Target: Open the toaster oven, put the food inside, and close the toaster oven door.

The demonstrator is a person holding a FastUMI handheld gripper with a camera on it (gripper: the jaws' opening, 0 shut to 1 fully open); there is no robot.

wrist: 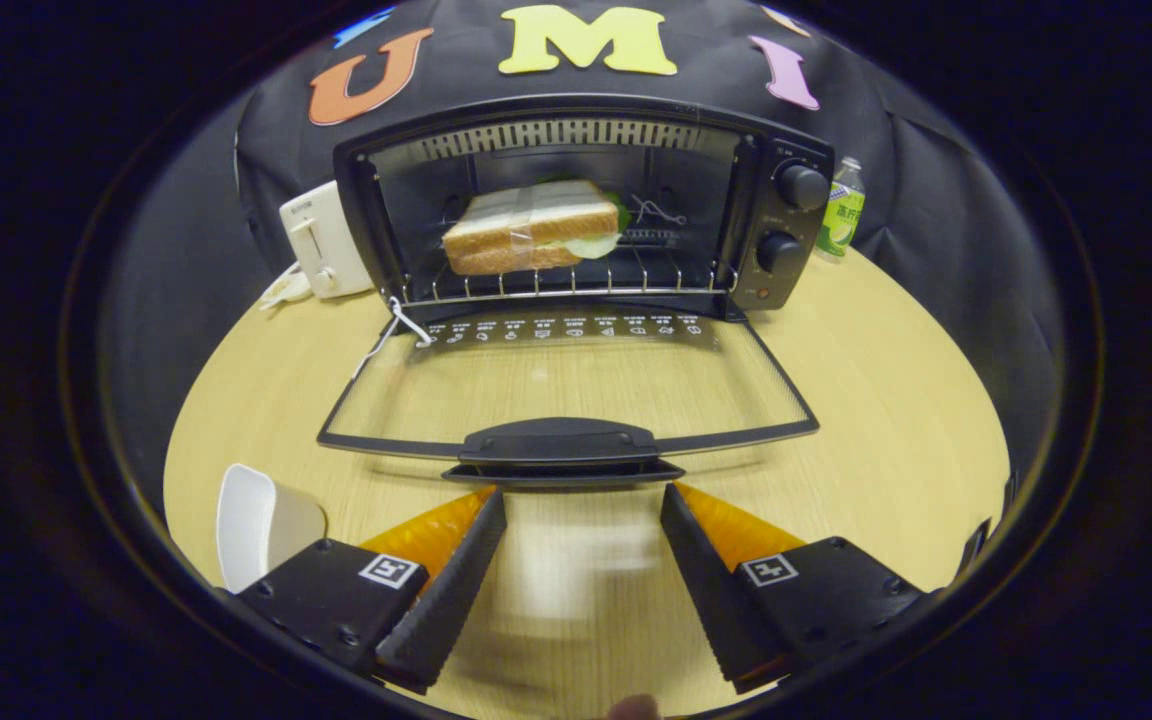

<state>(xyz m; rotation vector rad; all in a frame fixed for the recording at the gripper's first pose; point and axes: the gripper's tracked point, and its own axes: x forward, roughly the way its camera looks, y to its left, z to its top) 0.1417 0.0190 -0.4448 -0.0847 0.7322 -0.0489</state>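
1. My gripper: fingers spread wide, nothing between them, tips just short of the door handle.
2. Toaster oven at the bench back edge; its glass door dropped flat toward me.
3. Sandwich sits on the wire rack inside, left of centre.
4. White toaster just left of the oven; bottle at its right.
5. White object, maybe a dish, beside my left finger — distorted, can't say.
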